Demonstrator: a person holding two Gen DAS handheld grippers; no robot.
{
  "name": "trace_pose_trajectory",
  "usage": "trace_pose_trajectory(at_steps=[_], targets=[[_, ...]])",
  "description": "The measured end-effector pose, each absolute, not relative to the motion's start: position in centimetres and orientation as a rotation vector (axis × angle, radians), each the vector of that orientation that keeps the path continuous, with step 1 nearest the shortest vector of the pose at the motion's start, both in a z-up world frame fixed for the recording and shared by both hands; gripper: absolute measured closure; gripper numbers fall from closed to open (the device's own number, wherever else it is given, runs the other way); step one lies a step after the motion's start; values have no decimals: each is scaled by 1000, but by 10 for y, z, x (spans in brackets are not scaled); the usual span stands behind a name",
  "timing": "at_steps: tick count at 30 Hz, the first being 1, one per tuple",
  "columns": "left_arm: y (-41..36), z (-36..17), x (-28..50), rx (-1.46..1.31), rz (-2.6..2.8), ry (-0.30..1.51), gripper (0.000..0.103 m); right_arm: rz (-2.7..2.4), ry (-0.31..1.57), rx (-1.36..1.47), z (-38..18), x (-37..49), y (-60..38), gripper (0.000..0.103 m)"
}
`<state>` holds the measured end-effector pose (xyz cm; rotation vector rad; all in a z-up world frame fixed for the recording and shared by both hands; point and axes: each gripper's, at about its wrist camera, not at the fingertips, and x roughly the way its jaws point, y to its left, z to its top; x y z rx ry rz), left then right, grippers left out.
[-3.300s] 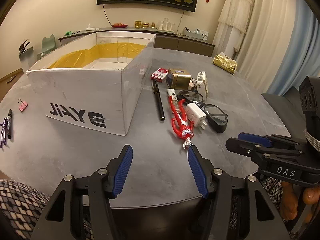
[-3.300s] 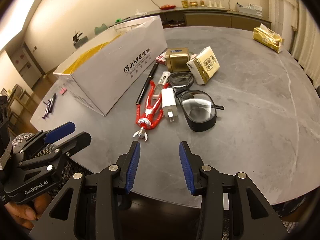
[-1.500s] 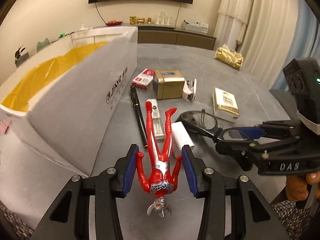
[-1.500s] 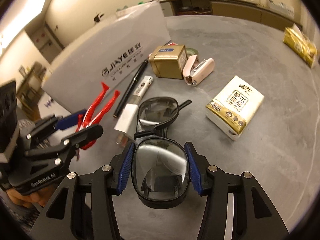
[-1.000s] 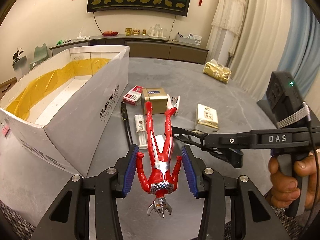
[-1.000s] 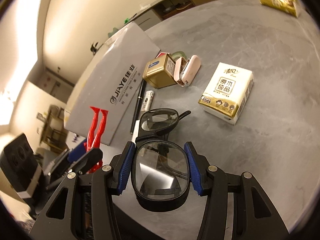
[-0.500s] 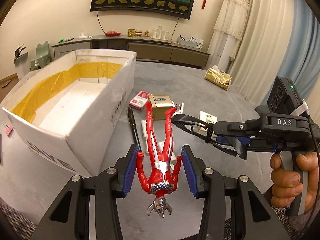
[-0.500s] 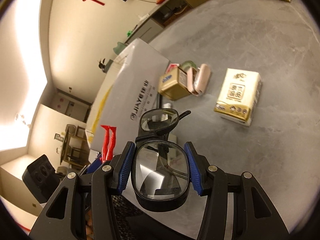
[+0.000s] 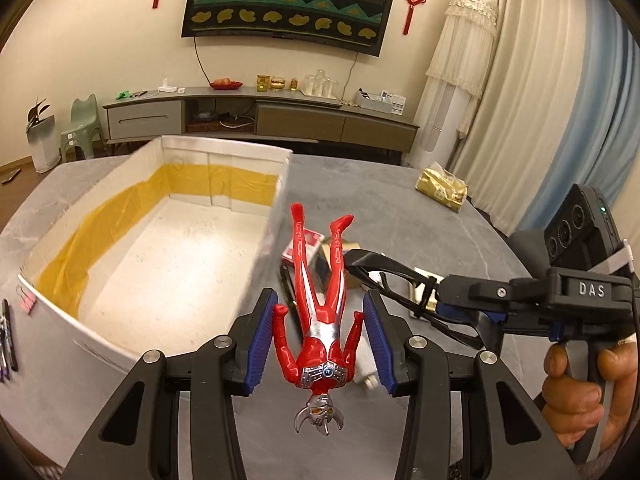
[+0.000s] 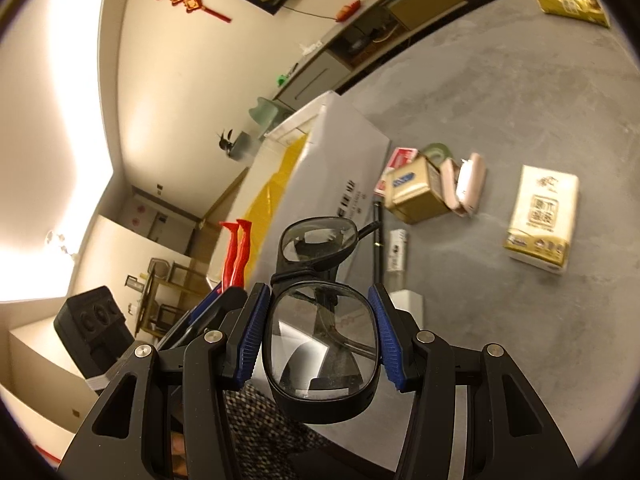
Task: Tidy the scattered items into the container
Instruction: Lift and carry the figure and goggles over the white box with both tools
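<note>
Right, L gripper (image 9: pixel 319 342) is clamped on the red figure (image 9: pixel 320 320), held off the table (image 9: pixel 400 184) just right of the white box (image 9: pixel 224 152); R gripper (image 10: pixel 318 338) is clamped on the glasses (image 10: pixel 320 344), also airborne. Swing L over the box wall first, lower near the floor, then release. Keep R clear so the frames don't knock the figure's legs.

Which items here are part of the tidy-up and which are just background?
Job items:
left gripper holding red toy figure
right gripper holding black glasses
white box
gold tin
pink stapler
tissue pack
black pen

Background:
sideboard
wall TV
green chair
</note>
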<state>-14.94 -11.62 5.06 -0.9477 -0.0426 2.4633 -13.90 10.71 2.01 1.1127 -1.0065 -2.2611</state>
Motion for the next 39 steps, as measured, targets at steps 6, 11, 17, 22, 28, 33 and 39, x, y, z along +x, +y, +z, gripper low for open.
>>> trace_pose_trajectory(at_steps=[6,11,17,22,28,33,39], targets=[[-136,61,-165,-934,2474,-52,57,-2265,-992,1085,33,-152,89,50],[-153,63,-177,-934,2477,-83,57,-2269,-959,1061,48,-166,70,50],[-173,63,-192,-948,2476,-127,57,-2270,-890,1069,58,-184,41,50],[-190,67,-205,-947,2488,-146,57,-2274,-832,1070,70,-200,20,50],[-210,69,-220,-961,2509,-150,57,-2282,-762,1084,77,-221,0,50],[-220,67,-234,-987,2510,-155,57,-2291,-711,1097,82,-240,-13,50],[-229,71,-252,-1000,2505,-174,57,-2311,-632,1120,86,-263,-28,50]])
